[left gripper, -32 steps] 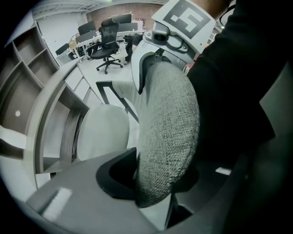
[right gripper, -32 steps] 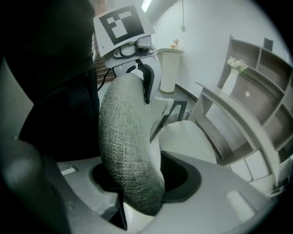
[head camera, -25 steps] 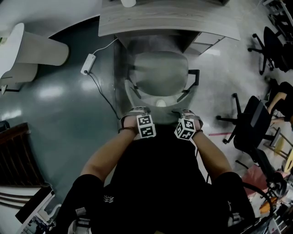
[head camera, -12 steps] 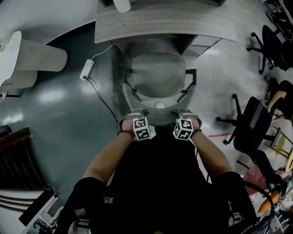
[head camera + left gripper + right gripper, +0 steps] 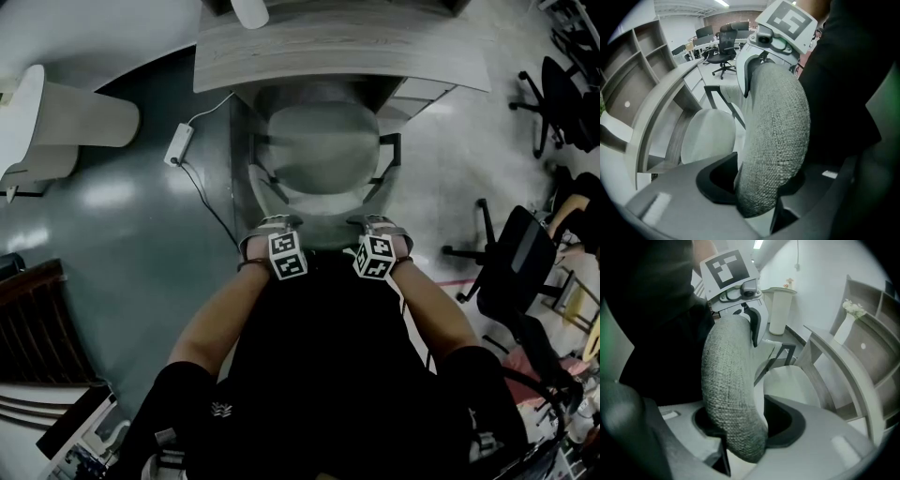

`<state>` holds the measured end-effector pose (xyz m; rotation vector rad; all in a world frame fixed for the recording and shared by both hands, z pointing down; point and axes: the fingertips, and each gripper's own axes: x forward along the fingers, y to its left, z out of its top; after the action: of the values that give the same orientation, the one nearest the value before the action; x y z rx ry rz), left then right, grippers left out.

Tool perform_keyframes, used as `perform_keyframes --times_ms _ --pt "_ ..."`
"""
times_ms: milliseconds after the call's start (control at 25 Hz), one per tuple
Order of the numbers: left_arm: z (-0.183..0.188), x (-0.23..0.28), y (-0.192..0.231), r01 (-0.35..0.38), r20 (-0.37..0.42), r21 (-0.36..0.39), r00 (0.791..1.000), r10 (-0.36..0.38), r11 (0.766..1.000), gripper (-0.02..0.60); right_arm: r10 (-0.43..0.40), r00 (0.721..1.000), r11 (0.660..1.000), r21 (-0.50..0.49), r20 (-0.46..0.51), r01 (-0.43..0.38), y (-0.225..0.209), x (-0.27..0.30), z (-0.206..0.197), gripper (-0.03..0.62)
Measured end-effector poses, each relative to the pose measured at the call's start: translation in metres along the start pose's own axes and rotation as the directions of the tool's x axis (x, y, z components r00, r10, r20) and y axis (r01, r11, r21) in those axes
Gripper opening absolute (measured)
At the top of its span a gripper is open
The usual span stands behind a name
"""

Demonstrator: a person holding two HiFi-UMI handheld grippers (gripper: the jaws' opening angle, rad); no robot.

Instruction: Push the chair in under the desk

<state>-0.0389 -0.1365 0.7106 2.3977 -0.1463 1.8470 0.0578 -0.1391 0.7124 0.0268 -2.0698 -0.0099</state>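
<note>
The grey fabric chair stands in front of the wooden desk [image 5: 337, 47], its seat [image 5: 319, 150] partly beneath the desk edge. I hold the top of the backrest [image 5: 323, 225] with both grippers. My left gripper [image 5: 272, 225] has the woven backrest [image 5: 776, 140] between its jaws [image 5: 759, 197]. Those jaws are opening, but the fabric still touches both. My right gripper [image 5: 380, 225] is shut on the backrest [image 5: 729, 394] a little further right, jaws [image 5: 740, 441] pressed into the fabric. Each gripper view shows the other gripper up the backrest [image 5: 783, 33] [image 5: 733, 282].
A white power strip [image 5: 180, 141] and its cable lie on the dark floor left of the chair. A white pedestal [image 5: 56, 108] stands far left. A drawer unit [image 5: 417, 89] sits under the desk's right side. Black office chairs [image 5: 516, 262] stand on the right.
The chair and both grippers have moved slightly forward toward the desk, and the seat sits a bit further under its edge. Both grippers stay on the backrest top.
</note>
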Motion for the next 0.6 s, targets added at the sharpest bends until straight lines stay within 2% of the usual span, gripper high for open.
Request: perform_keyframes --times_ms 600 --pt "-0.002 -0.002 0.042 -0.001 0.032 -0.006 0.999 0.001 1.0 0.196 0.014 1.0 1.0 0.007 -0.011 -0.014 -0.04 0.005 0.009 0.187"
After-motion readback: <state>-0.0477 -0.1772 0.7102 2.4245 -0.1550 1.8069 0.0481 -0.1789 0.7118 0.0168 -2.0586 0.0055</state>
